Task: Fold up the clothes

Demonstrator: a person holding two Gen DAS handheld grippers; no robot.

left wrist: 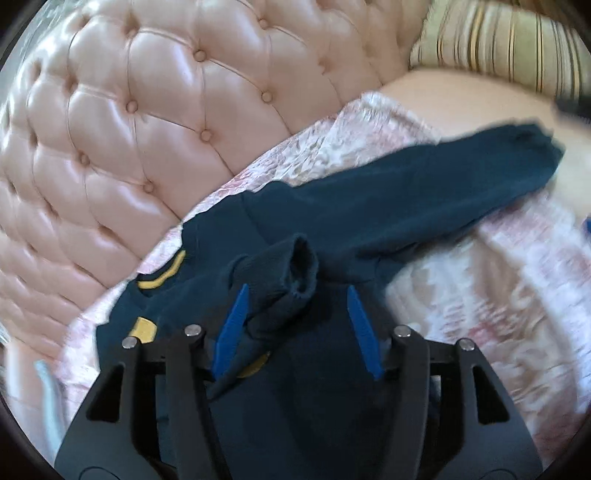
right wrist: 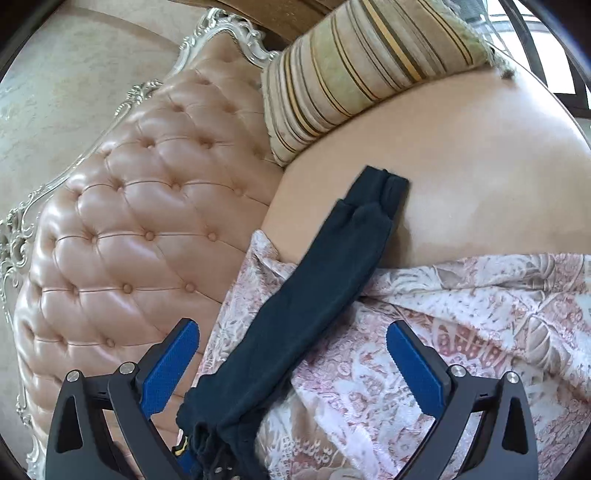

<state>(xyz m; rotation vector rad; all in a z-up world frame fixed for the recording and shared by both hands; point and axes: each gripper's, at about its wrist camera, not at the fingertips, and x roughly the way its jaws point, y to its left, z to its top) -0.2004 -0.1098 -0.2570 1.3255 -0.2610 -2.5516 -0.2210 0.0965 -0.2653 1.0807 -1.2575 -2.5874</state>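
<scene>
A navy sweater with yellow stripes lies on a pink-and-white patterned cover on the sofa seat. One sleeve is folded back over the body. Its cuff stands between the blue fingers of my left gripper, which is open, and the pads do not press on it. The other sleeve stretches out straight, and its cuff rests on the bare seat. My right gripper hangs over that sleeve, open wide, with both pads well apart from the cloth.
A tufted pink leather backrest with a silver carved frame runs behind the cover. A striped cushion leans in the corner. The bare seat stretches beyond the cover's edge.
</scene>
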